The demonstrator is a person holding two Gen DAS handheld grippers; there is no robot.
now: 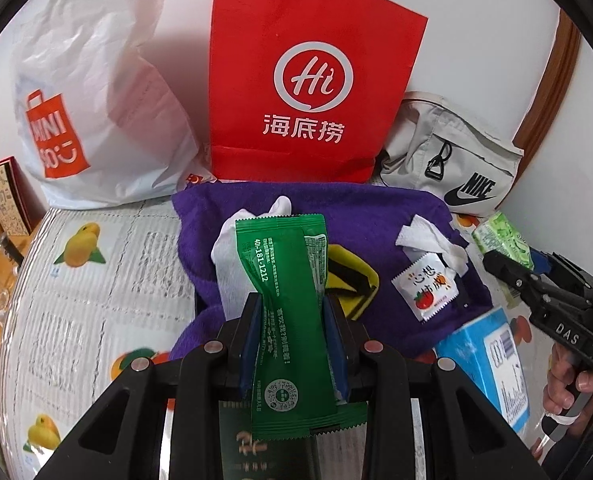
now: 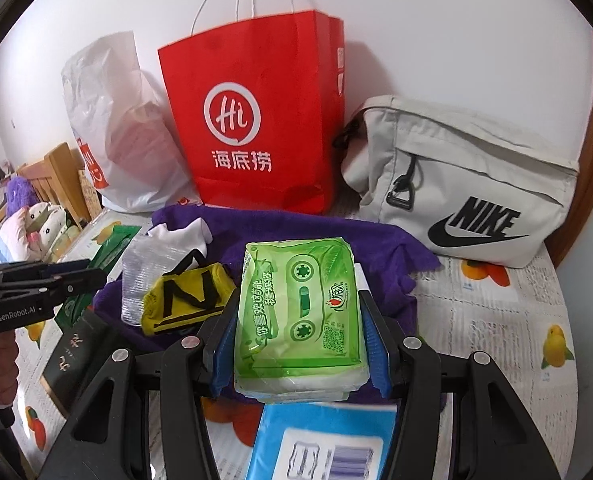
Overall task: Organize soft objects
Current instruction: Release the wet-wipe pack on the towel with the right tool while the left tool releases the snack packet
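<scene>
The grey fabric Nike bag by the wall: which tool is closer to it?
Right. The right tool, clamped on a green plastic tissue pack, sits just below-left of the grey fabric Nike bag. The left tool, gripping a green sachet, is further left.

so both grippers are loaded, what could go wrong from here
The left gripper pinches the thin green sachet only at its waist, so it could slip or twist out. The right gripper squeezes the soft green tissue pack, which may bulge free. Both head toward the red paper bag, which might tip.
</scene>
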